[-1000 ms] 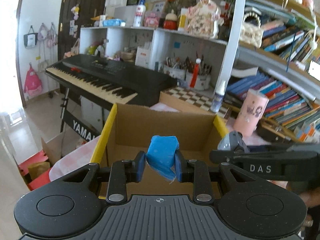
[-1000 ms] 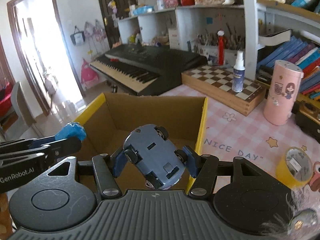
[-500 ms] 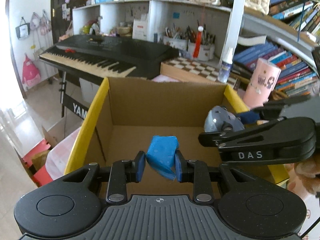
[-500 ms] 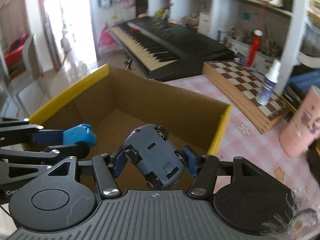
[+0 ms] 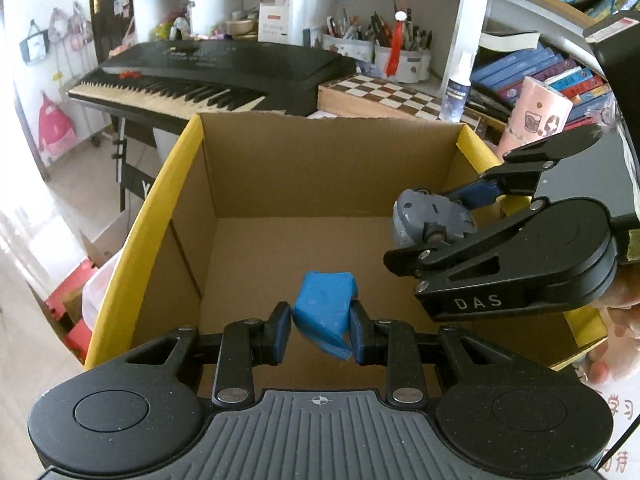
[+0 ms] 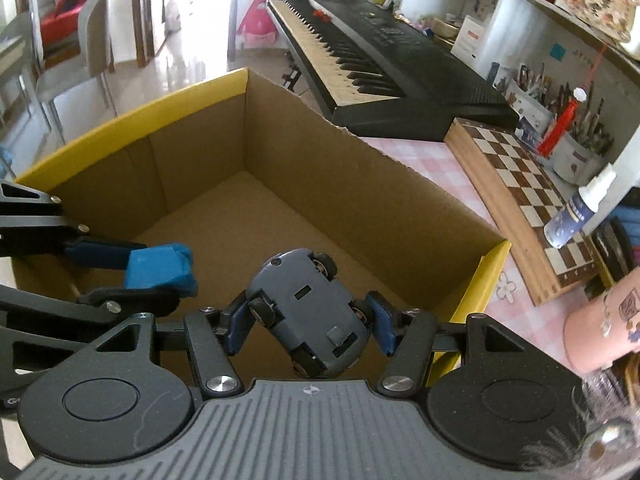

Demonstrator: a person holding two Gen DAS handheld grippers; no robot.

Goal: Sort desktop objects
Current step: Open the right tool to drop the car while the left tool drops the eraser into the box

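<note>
left gripper: lower centre of left wrist frame; narrow, clamped on blue block, block upright between pads, tail hanging below. right gripper: lower centre of right wrist frame; half-wide, clamped on toy car, underside up, wheels against pads, long axis running from upper left to lower right of frame, skewed across the grip. cardboard box: yellow-rimmed, open, floor bare; fills centre of both frames, directly ahead of and below both grippers. key relation: both loads over the box opening, inside the rim; block over near centre of floor, car over right side close to right wall. neither clearly nearer the floor. judged step: release into box, not yet done. risk: car so skewed likely to tumble or roll on landing. surroundings: keyboard and chessboard beyond box, upper right.
</note>
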